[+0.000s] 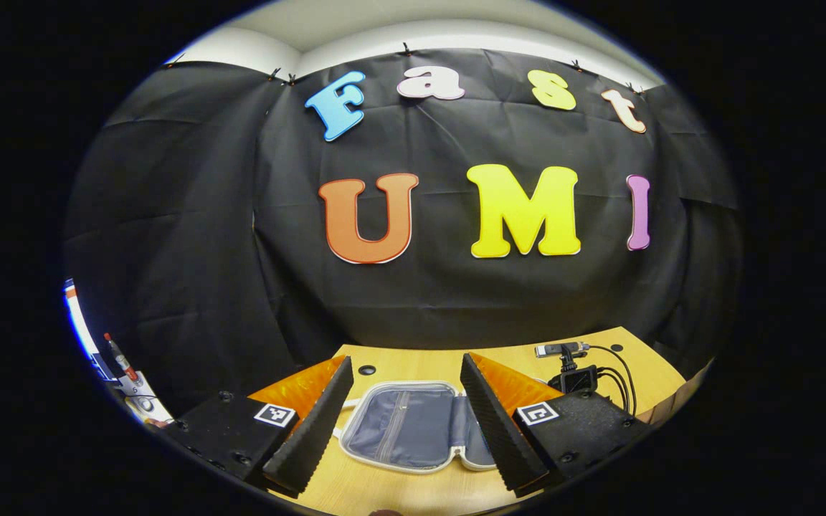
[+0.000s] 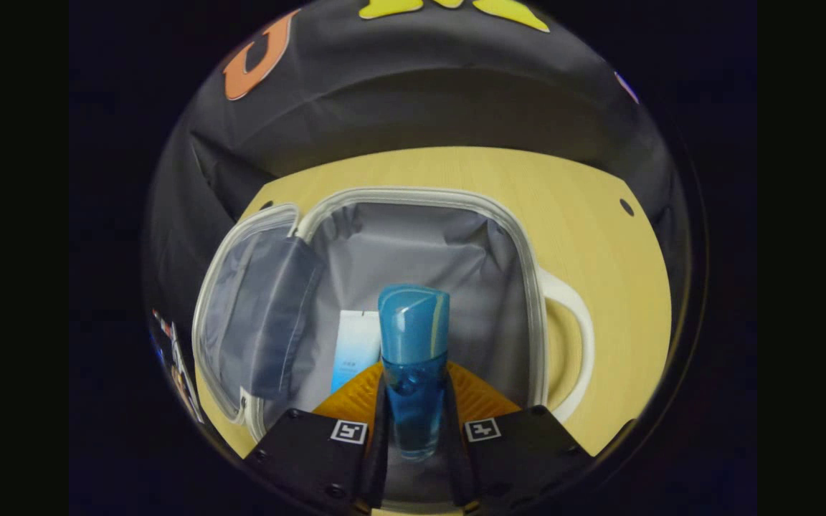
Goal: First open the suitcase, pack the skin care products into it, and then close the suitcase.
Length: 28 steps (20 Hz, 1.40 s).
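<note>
Right gripper (image 2: 413,401): both fingers pressed on the sides of a blue bottle (image 2: 413,358), cap end pointing away from the camera. Bottle's lower end sits down between the fingers, partly cut off from sight; cannot tell how far it reaches. Gripper tilted down, hanging over the open suitcase (image 2: 528,287), bottle above the grey lining near the case's near edge. Cannot tell whether the bottle touches the lining. Just left of the bottle a white-and-blue tube (image 2: 355,347) lies on the lining, its lower end hidden behind the gripper finger. Further left the suitcase lid (image 2: 255,322) lies folded out flat, its zip pocket facing up, far left rim blurred at the view's edge. White handle (image 2: 578,337) sticks out on the case's right side. Suitcase sits on the table (image 2: 599,236), well inside the far edge.

Left gripper (image 1: 406,408): fingers spread wide, nothing between them. Held level and high, looking across the table at the booth wall. The suitcase lid pocket shows between the fingers, farther off, near the table's near edge; its sides hidden behind both fingers. Toward the far right corner of the table a small camera rig with cables (image 1: 574,369) stands. Objects at the far left edge too distorted to make out.
</note>
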### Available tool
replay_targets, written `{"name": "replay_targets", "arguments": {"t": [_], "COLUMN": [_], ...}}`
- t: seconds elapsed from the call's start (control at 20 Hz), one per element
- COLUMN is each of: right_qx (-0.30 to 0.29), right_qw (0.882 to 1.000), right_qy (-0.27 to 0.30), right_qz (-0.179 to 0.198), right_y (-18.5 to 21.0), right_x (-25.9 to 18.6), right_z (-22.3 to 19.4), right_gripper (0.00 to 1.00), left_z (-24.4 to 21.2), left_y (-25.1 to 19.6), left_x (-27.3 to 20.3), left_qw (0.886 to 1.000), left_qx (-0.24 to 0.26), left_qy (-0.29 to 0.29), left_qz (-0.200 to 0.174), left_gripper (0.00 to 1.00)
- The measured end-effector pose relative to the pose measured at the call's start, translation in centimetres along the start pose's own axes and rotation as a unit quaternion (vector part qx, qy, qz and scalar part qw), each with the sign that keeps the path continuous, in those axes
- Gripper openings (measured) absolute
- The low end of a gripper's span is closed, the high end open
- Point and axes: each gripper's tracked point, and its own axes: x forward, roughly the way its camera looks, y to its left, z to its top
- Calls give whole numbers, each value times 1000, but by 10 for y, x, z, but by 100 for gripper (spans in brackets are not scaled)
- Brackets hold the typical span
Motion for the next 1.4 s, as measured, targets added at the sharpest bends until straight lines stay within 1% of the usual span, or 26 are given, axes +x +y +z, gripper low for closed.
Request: {"name": "replay_targets", "arguments": {"t": [0.15,0.2,0.25,0.3,0.35,0.45,0.55,0.6,0.65,0.7,0.8,0.85,0.95,1.0,1.05,1.1,1.15,1.25,1.3,1.4], "right_qx": [16,21,22,18,13,9,14,17,13,0,-40,-65,-109,-131,-146,-148,-149,-152,-157,-161], "right_qw": [1000,999,999,999,999,999,999,999,999,1000,999,997,991,986,979,971,960,940,931,918], "right_qy": [17,18,21,21,23,26,36,40,33,22,-3,-18,-67,-97,-135,-186,-234,-302,-326,-363], "right_qz": [-19,-24,-30,-34,-37,-33,-28,-20,-11,-3,24,31,35,35,32,33,41,43,36,19], "right_y": [-3,-2,-3,-3,-2,1,2,6,7,11,20,20,20,18,13,10,8,-8,-19,-39], "right_x": [8,11,9,10,10,8,6,-1,-6,-16,-41,-54,-86,-106,-131,-161,-192,-259,-292,-340], "right_z": [-1,0,-2,-1,-1,0,-4,-7,-4,1,10,18,40,52,67,85,99,119,121,125], "right_gripper": [33,33,34,31,35,37,40,36,51,59,76,77,78,75,75,79,79,79,79,80], "left_z": [-16,-22,-27,-34,-44,-72,-91,-102,-114,-126,-148,-162,-191,-203,-216,-228,-240,-254,-258,-259], "left_y": [14,19,24,32,44,68,102,119,134,144,163,172,176,177,175,170,169,165,163,155], "left_x": [2,5,8,11,17,31,44,50,57,70,86,94,114,122,131,141,150,162,170,182], "left_qw": [1000,1000,1000,1000,999,999,997,995,992,989,983,980,971,964,958,950,942,920,909,886], "left_qx": [-9,-8,0,15,26,11,-27,-50,-72,-95,-129,-142,-179,-199,-219,-242,-262,-319,-349,-402], "left_qy": [16,18,19,18,24,53,66,79,88,99,116,126,155,172,182,195,207,227,229,230], "left_qz": [9,7,3,2,6,9,27,36,46,48,52,56,42,33,24,16,14,3,-4,-31], "left_gripper": [96,96,96,96,96,96,96,98,98,99,98,99,98,98,98,98,99,98,98,98]}}
